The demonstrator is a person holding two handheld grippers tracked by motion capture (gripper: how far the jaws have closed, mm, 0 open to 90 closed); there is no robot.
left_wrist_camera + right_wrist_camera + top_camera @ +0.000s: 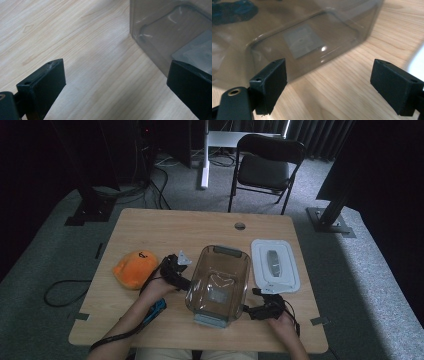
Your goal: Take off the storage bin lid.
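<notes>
A clear smoky plastic container (219, 284) stands open in the middle of the wooden table (170, 232). Its white lid (274, 265) lies flat to its right. An orange plush toy (135, 268) rests to its left. My left gripper (184, 283) sits against the container's left wall, jaws wide apart, nothing between them; that wall (160, 37) fills the upper right of the left gripper view. My right gripper (254, 307) is at the container's near right corner, open too, with the container's wall (312, 42) just ahead of its jaws.
A blue tool (156, 309) lies near the table's front edge under the left forearm. A black folding chair (265, 165) stands beyond the far edge. Cables trail off the table's left side onto the carpet.
</notes>
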